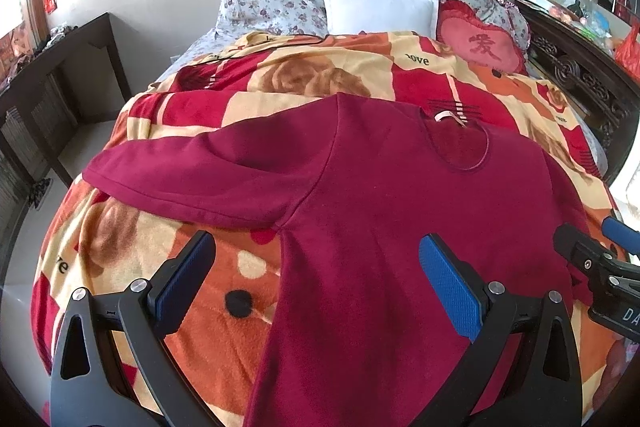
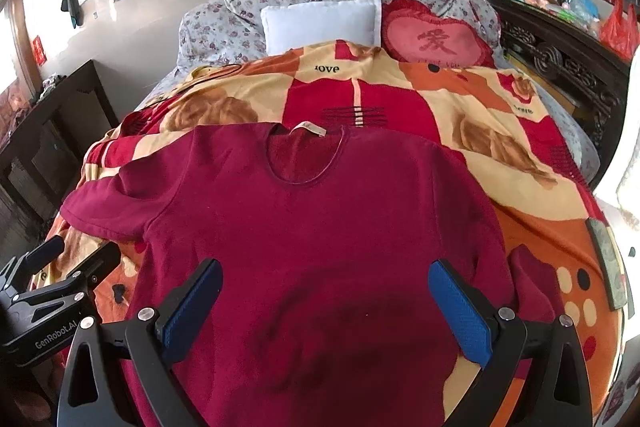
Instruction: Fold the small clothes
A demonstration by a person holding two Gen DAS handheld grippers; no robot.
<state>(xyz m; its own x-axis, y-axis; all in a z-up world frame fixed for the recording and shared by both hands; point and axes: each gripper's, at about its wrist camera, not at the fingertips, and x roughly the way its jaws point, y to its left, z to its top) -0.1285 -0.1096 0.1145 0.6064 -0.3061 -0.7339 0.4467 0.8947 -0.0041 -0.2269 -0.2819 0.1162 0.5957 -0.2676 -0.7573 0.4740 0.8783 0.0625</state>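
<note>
1. A dark red top (image 1: 400, 219) is spread face up on a patterned blanket (image 1: 248, 275) on the bed, with the neckline (image 2: 306, 157) at the far end and the hem at the near edge.
2. The left sleeve (image 1: 200, 179) is stretched out to the left; the right sleeve (image 2: 528, 283) is seen bunched beside the body of the top.
3. The left gripper (image 1: 316, 275) is held over the left side seam with its jaws wide apart and nothing between them.
4. The right gripper (image 2: 326, 301) is held over the lower middle of the top, its jaws likewise apart and empty.
5. The first fold appears not yet made, so the step in hand is judged to be the taking of a sleeve or side edge.
6. The cloth is best pinched at the shoulder and the hem of one side together, so that the edge is carried across straight.
7. Only the top layer should be caught; the blanket beneath is soft and easily gathered with it.
8. The bunched right sleeve is better flattened first.
</note>
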